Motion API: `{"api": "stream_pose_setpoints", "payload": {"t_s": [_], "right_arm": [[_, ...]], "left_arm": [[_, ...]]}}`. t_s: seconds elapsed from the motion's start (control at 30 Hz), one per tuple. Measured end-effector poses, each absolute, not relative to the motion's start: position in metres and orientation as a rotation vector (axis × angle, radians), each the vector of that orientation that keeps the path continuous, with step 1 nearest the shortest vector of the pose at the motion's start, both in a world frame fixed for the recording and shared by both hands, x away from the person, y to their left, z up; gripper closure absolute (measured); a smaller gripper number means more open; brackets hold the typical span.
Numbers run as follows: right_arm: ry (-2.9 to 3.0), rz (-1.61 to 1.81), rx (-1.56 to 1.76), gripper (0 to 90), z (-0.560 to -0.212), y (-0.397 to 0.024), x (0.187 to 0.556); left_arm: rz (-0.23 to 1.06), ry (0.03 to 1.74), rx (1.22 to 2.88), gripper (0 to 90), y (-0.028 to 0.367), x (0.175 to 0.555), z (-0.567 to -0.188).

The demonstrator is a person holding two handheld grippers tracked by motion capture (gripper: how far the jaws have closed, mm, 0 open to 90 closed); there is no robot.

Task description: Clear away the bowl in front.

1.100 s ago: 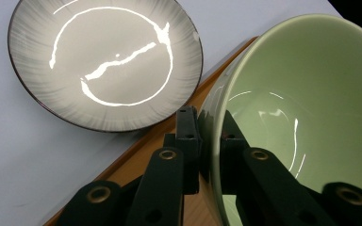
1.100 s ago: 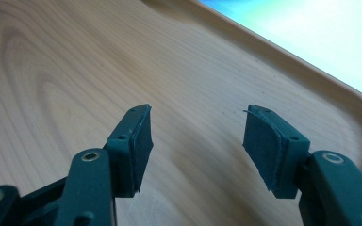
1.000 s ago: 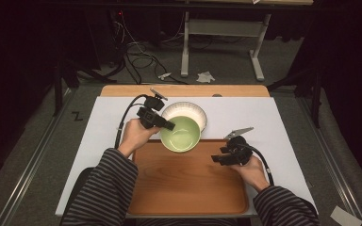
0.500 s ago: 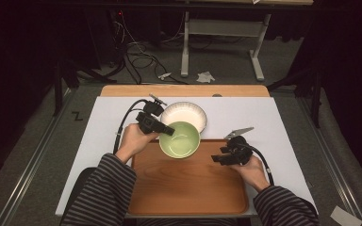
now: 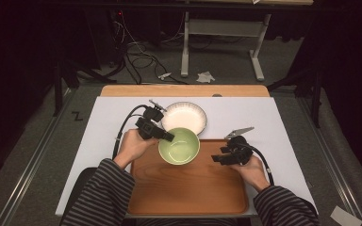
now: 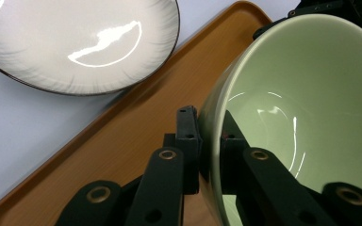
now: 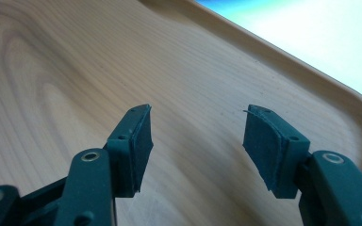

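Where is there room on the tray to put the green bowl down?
Most of the wooden tray is bare: the whole stretch nearer the person, between the two striped sleeves. The green bowl, pinched at its rim by the left gripper, is over the tray's far edge. It is crowded there, next to the white plate. The open right gripper sits over the tray's right part.

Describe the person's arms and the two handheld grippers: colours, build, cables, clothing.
Both forearms wear dark sleeves with thin light stripes. The left gripper and right gripper are black, each with two linked jaw arms pinned by brass-ringed rivets and dark flat pads. A black cable loops from the left one; the right carries a grey three-cornered plate.
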State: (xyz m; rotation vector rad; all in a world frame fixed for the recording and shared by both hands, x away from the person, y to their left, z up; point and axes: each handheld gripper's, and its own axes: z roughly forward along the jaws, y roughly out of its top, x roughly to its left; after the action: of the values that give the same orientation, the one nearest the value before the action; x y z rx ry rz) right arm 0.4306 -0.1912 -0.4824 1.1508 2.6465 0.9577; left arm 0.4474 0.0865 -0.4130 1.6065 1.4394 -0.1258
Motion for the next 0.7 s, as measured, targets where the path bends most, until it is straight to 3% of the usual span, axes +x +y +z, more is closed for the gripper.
{"api": "stream_pose_setpoints", "payload": {"t_s": [0.7], "right_arm": [[2.648, 0.958, 1.141, 43.7, -0.483, -0.191, 0.430]], "left_arm": [[-0.164, 1.451, 1.641, 83.6, 0.080, 0.439, -0.432]]}}
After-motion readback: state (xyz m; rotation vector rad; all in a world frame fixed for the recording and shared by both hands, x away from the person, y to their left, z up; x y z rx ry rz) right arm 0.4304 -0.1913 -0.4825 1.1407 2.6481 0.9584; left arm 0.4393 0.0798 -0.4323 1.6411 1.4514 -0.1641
